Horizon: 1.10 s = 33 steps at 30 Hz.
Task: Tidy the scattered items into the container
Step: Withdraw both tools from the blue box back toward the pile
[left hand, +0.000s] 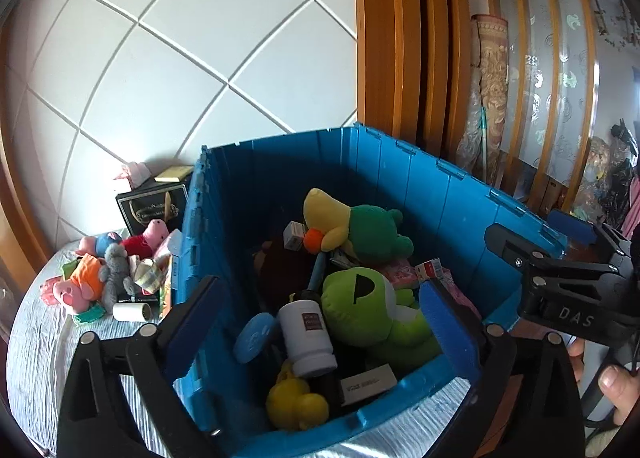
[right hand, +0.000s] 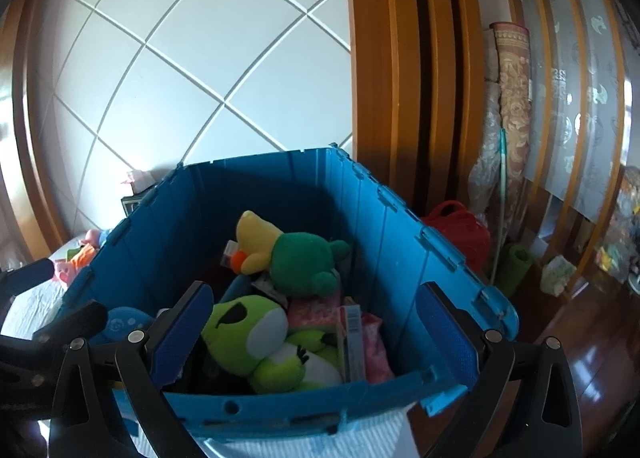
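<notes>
A blue plastic crate (left hand: 420,194) (right hand: 160,226) stands on the table, holding a lime frog plush (left hand: 368,310) (right hand: 256,330), a green plush (left hand: 376,230) (right hand: 304,262), a white bottle (left hand: 306,334), a yellow duck (left hand: 292,402) and small boxes. My left gripper (left hand: 320,322) is open and empty above the crate's near rim. My right gripper (right hand: 316,326) is open and empty above the crate; it also shows in the left wrist view (left hand: 556,258). Scattered plush toys (left hand: 108,270) and a white roll (left hand: 132,312) lie left of the crate.
A black box (left hand: 152,206) stands behind the toys by the white tiled wall. Wooden door frames (right hand: 400,78), rolled rugs (right hand: 508,118) and a red bag (right hand: 460,230) are to the right. The table (left hand: 36,338) has a pale grey cloth.
</notes>
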Available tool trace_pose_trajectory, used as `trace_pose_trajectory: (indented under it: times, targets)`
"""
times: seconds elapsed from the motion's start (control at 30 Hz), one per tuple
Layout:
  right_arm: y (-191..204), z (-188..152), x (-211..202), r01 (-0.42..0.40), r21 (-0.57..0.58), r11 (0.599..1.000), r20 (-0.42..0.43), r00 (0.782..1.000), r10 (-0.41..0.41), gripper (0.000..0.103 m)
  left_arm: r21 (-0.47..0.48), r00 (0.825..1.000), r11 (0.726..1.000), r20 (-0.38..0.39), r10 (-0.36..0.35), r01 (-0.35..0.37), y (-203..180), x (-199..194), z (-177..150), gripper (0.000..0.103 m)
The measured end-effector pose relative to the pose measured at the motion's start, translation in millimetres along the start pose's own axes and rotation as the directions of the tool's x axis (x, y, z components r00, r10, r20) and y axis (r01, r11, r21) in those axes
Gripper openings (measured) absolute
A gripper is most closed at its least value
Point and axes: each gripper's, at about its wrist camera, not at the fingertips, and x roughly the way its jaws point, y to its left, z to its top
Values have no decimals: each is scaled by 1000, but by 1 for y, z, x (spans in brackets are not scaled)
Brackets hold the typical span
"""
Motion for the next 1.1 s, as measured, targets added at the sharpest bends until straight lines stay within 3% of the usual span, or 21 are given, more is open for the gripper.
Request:
trace_pose_trajectory:
  times: [0.3, 0.63, 0.87, 1.1]
  targets:
    - [66, -27, -52, 54, 25, 998, 24, 998, -54, 103, 19, 998, 998, 24, -59, 58, 62, -52, -28, 101]
    - [194, -67, -100, 45, 29, 999, 14, 999, -45, 103, 12, 998, 998, -15, -69, 69, 171, -106, -81, 101]
    - [270, -77, -98, 22, -17, 1000, -20, 1000, -22, 103, -39, 998, 998, -42, -41, 40, 240, -123, -105, 101]
    - [321, -73, -60, -52, -73, 996, -61, 997, 48, 103, -118, 994, 991, -102, 50, -62, 302, -101, -120, 101]
